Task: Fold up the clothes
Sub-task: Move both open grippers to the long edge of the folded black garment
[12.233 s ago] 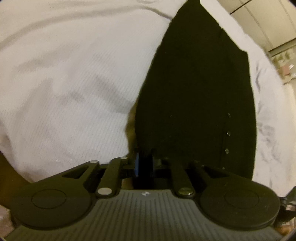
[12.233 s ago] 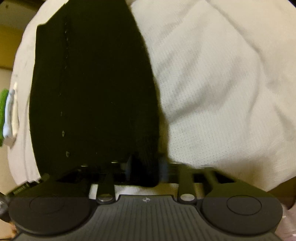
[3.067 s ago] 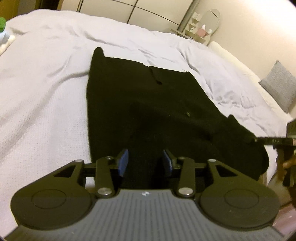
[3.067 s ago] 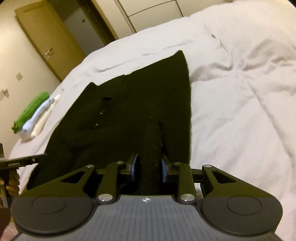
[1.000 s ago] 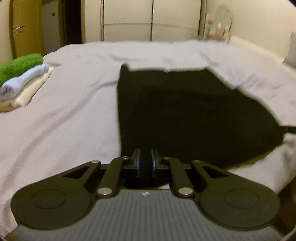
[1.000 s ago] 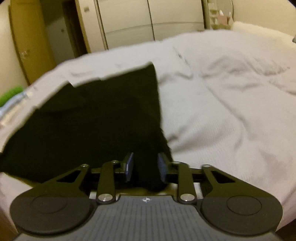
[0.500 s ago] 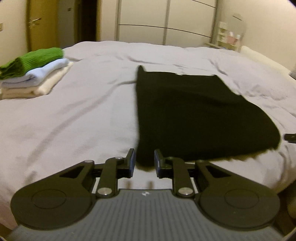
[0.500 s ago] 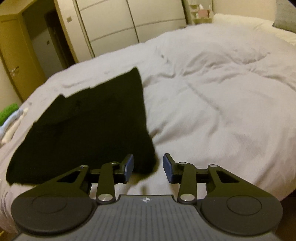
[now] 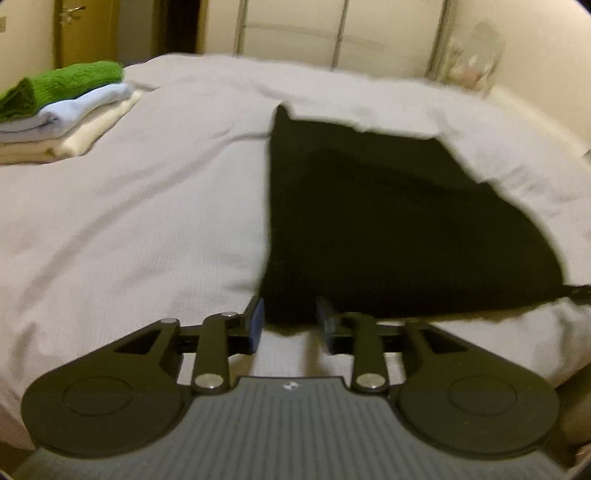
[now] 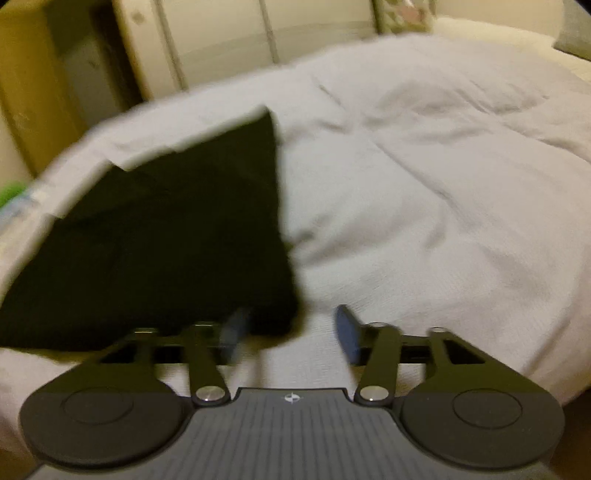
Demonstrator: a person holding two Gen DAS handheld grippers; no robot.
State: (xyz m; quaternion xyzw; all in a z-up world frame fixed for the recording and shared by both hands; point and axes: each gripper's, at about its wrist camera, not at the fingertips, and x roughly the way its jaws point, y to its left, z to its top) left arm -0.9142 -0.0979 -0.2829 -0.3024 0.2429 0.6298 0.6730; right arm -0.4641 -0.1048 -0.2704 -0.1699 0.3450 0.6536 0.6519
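Black garment (image 9: 388, 221) between parted claws (image 9: 290, 325)

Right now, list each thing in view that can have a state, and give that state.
left gripper: open, holding nothing.
right gripper: open, holding nothing.
black garment: folded, lying flat on the bed, released.
stack of folded clothes: folded and piled, green piece on top, at the bed's far left.
bed cover: spread out, creased.
wardrobe doors: shut.
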